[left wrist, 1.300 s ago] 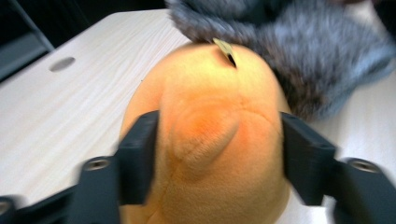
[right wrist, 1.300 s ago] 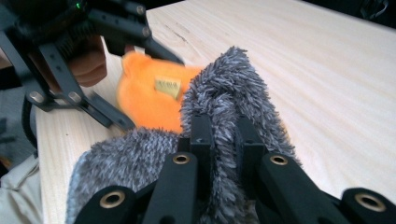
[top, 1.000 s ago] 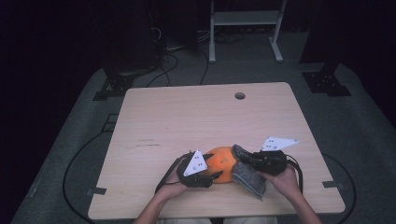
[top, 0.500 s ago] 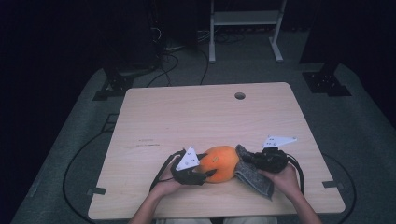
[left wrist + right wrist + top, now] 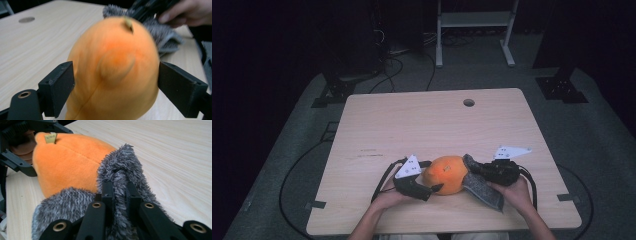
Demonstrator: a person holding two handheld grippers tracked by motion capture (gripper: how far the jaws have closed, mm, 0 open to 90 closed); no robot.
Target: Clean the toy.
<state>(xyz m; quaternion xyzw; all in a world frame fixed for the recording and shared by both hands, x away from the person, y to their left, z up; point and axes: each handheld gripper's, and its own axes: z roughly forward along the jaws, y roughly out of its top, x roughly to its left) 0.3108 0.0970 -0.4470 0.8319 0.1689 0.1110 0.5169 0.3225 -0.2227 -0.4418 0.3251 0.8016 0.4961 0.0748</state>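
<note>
We are holding a tool in each hand at the near edge of the desk (image 5: 412, 120), with an orange plush (image 5: 446, 174) between them. The plush is lying on the desk, a small tag (image 5: 129, 23) on top. The left tool (image 5: 427, 189) is sitting just left of the plush; its jaws have just been opening and are standing wide, one on each side of the plush body. In the left gripper view the left jaw is looking close to the fabric and the right jaw is at its edge; we are seeing no squeeze, blur is hiding whether they are touching. The right tool (image 5: 119, 192) is on the plush's right, jaws narrow and pinching a fold of the grey furry part (image 5: 125, 167), fur bulging up between and around the jaws. The grey fur is running down toward us from the orange body.
</note>
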